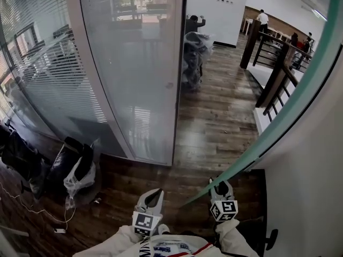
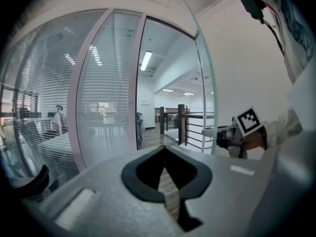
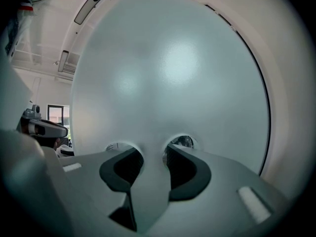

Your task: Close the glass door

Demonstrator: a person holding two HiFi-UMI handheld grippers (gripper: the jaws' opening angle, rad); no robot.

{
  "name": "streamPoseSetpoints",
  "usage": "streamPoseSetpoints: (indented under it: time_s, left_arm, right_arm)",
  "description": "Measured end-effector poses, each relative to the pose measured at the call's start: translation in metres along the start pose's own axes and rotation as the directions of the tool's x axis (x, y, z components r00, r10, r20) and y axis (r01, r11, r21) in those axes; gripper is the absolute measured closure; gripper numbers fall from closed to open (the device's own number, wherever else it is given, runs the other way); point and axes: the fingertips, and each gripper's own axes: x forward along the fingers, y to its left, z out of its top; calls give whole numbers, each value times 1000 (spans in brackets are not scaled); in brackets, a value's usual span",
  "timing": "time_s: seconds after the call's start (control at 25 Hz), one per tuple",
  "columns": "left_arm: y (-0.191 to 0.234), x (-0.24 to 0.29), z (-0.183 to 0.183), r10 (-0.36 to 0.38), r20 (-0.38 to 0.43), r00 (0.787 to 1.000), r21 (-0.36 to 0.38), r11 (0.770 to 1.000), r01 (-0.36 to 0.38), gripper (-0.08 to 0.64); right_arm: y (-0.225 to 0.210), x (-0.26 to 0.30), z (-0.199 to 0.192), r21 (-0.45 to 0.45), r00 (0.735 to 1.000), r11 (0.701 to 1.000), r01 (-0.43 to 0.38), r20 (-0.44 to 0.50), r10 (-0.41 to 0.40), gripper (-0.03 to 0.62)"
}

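The frosted glass door (image 1: pixel 278 123) stands open; its greenish edge slants from my right hand up to the top right. My right gripper (image 1: pixel 220 188) is shut on that edge low down. In the right gripper view the pane (image 3: pixel 173 73) fills the picture and runs between the two pads of that gripper (image 3: pixel 153 152). My left gripper (image 1: pixel 153 197) floats free to the left of the door, shut and holding nothing. In the left gripper view its tips (image 2: pixel 163 149) meet, with the door edge (image 2: pixel 206 83) and the right gripper (image 2: pixel 232 137) off to the right.
A fixed frosted panel (image 1: pixel 134 63) with a white frame borders the doorway on the left. Dark bags (image 1: pixel 80 170) and cables lie on the wood floor at the lower left. Beyond the opening are a wrapped object (image 1: pixel 194 58), a dark railing (image 1: pixel 273 74) and distant people (image 1: pixel 262 17).
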Motion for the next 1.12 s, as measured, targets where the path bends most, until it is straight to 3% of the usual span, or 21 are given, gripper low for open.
streamPoseSetpoints:
  time_s: [0.44, 0.84, 1.12]
  left_arm:
    - [21, 3, -13, 34, -25, 999, -28, 999, -35, 558]
    - [64, 33, -4, 106, -44, 993, -22, 994, -107, 558]
    - [74, 56, 7, 113, -45, 993, -13, 993, -114, 558]
  right_arm:
    - [5, 33, 5, -15, 1000, 1000, 10, -10, -10, 445]
    - [15, 78, 11, -36, 1000, 999, -4, -6, 4, 445]
    - [19, 108, 17, -55, 1000, 998, -20, -10, 20, 445]
